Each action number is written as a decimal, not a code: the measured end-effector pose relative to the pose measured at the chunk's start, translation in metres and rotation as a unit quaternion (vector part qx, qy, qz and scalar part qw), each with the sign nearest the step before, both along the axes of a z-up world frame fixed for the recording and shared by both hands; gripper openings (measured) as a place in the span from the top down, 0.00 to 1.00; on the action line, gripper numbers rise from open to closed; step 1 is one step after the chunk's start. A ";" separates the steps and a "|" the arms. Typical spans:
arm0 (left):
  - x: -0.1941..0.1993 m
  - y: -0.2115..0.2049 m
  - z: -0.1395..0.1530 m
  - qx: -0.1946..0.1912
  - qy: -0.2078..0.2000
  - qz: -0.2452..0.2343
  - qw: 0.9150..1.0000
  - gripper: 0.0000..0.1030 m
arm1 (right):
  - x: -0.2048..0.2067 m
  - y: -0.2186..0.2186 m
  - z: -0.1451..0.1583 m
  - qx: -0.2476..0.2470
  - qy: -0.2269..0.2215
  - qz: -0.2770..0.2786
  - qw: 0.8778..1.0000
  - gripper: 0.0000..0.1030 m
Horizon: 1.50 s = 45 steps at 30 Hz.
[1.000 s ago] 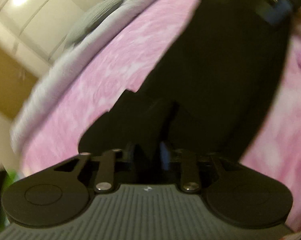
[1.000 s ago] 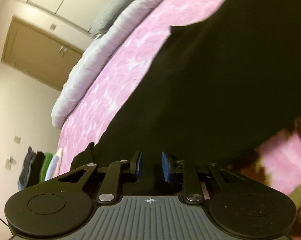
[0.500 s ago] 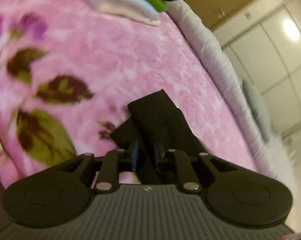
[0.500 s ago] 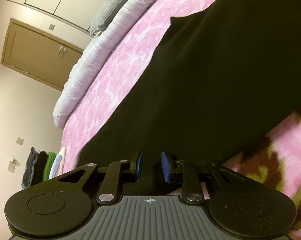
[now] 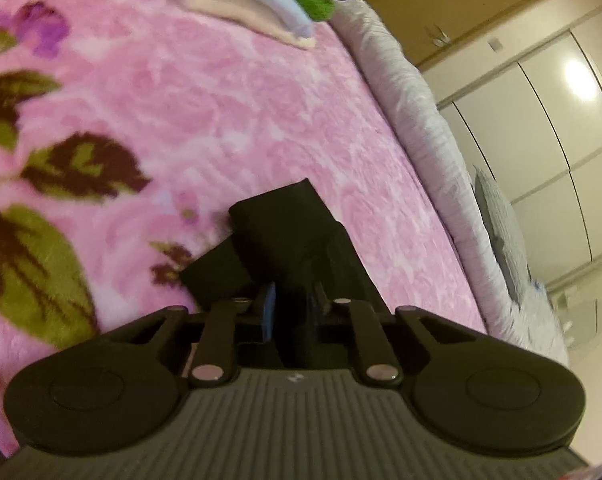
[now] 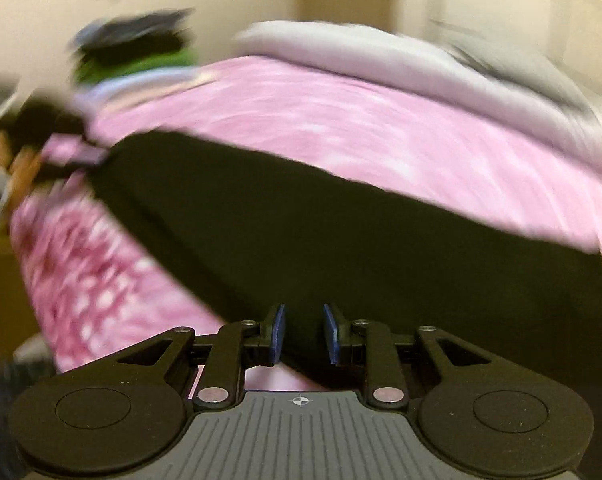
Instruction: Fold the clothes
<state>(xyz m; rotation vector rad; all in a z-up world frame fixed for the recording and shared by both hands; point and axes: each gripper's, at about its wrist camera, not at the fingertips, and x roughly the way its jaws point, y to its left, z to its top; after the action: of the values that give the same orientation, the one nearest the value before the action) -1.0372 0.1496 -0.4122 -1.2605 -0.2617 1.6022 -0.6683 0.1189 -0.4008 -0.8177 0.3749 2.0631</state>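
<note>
A black garment (image 6: 341, 240) is held stretched above the pink floral blanket (image 6: 341, 120). My right gripper (image 6: 303, 334) is shut on its near edge, black cloth between the blue pads (image 6: 278, 336). My left gripper (image 5: 293, 306) is shut on another part of the black garment (image 5: 277, 232), which bunches and hangs ahead of the fingers over the pink blanket (image 5: 221, 100). In the right wrist view the left gripper (image 6: 73, 152) shows blurred at the garment's far left corner.
A stack of folded clothes (image 5: 269, 4), cream, white, green and black, lies on the blanket's far side; it also shows in the right wrist view (image 6: 133, 52). A grey-white duvet (image 5: 429, 132) and pillow (image 5: 501, 224) run along the bed's edge. Wardrobe doors (image 5: 541, 100) stand behind.
The right gripper has swung sharply, so its view is now blurred and level with the bed, garment stretched across. The left gripper turned away from the garment body toward the folded stack, cloth still gripped.
</note>
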 end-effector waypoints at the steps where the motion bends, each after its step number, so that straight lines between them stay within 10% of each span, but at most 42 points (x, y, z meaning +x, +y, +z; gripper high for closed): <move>1: -0.001 0.000 -0.001 -0.002 -0.001 -0.001 1.000 0.88 | -0.011 -0.002 -0.001 0.014 -0.018 0.026 0.999 0.76; 15: -0.010 -0.001 -0.009 0.003 -0.017 -0.005 1.000 0.92 | -0.067 -0.009 -0.027 0.090 -0.131 0.138 0.978 0.76; 24: 0.000 -0.027 0.018 0.066 0.046 -0.038 0.996 0.97 | -0.054 -0.016 -0.004 0.125 -0.100 0.122 0.979 0.93; 32: -0.001 -0.046 -0.007 0.027 0.057 -0.042 0.997 0.96 | -0.052 -0.028 -0.015 0.089 -0.098 0.126 0.983 0.94; 40: 0.023 -0.042 0.019 -0.033 0.199 -0.040 0.979 0.88 | -0.039 -0.035 -0.007 0.065 -0.061 0.092 0.992 0.93; 45: 0.071 -0.051 0.047 -0.020 0.267 -0.082 0.960 0.89 | 0.023 -0.021 0.006 0.030 -0.009 -0.054 0.998 0.93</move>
<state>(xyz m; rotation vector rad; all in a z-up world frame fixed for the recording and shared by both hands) -0.9663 0.0984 -0.3653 -0.8105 0.2111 1.7393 -0.6450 0.0983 -0.3952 -0.7624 0.3387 1.9571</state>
